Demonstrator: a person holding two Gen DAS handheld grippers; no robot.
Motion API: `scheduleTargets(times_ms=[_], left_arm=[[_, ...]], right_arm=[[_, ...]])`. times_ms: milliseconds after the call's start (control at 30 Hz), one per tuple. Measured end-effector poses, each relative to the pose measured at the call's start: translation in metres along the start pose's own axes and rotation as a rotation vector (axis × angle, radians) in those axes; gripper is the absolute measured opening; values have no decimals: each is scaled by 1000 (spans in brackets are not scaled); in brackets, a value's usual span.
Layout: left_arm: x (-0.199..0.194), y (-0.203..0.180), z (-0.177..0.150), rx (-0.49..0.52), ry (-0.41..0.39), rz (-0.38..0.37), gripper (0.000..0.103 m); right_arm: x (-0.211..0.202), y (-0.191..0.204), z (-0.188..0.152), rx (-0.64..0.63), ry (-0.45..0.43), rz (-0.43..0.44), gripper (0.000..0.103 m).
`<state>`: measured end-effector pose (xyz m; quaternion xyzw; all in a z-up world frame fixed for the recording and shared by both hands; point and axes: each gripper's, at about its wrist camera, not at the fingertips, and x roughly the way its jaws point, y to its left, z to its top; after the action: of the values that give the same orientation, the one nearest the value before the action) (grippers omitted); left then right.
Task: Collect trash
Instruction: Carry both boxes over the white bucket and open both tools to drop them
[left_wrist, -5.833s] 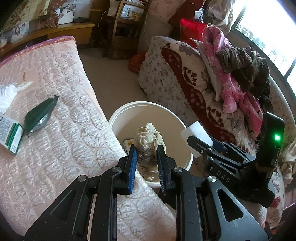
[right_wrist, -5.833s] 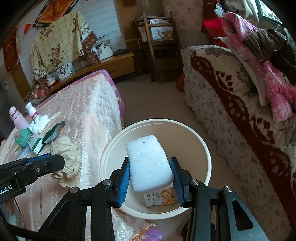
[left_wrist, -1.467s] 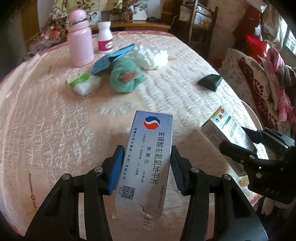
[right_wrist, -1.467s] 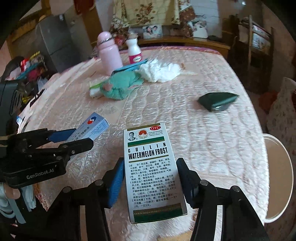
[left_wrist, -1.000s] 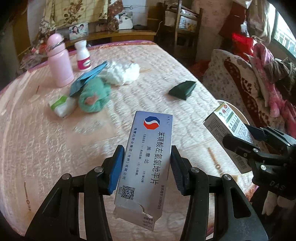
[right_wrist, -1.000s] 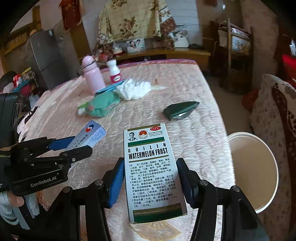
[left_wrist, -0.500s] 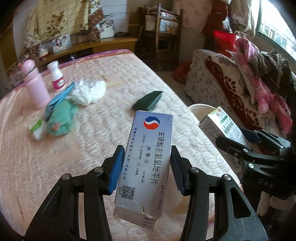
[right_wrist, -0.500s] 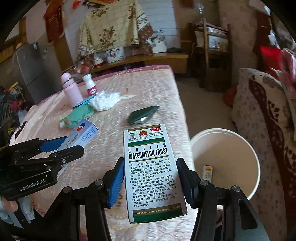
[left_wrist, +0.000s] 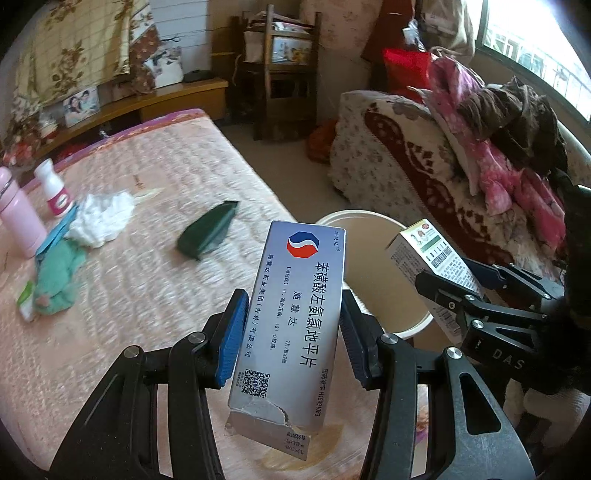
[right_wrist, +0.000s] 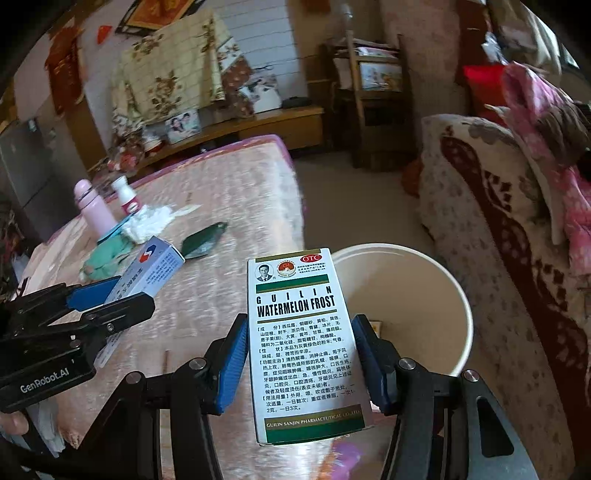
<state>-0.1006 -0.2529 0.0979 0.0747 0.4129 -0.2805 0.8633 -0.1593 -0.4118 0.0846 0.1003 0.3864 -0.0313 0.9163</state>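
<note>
Moved: both tongs swung from mid-bed toward bucket (right_wrist: 402, 314)
Left tongs (left_wrist: 291, 332): clamp silver box (left_wrist: 295, 325)
Right tongs (right_wrist: 299, 354): clamp green box (right_wrist: 303, 343), nearer bucket

Both wrist views look steeply down along their fingers, close over the bed (left_wrist: 166, 177) edge; shared: white bucket (left_wrist: 391, 291) (right_wrist: 443, 280) at 1 o'clock, bed at 10.

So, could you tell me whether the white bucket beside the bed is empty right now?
Not empty: the right wrist view shows a small packet low inside the white bucket; the rest is hidden.
</note>
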Motion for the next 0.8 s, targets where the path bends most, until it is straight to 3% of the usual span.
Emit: scheduleTargets(times_ms=[367, 800], left_arm=[[17, -25, 11, 26, 10, -22, 47], [32, -34, 12, 31, 33, -30, 47]], right_arm=[[-2, -44, -2, 77, -3, -43, 54], [3, -63, -3, 103, 6, -58, 54]])
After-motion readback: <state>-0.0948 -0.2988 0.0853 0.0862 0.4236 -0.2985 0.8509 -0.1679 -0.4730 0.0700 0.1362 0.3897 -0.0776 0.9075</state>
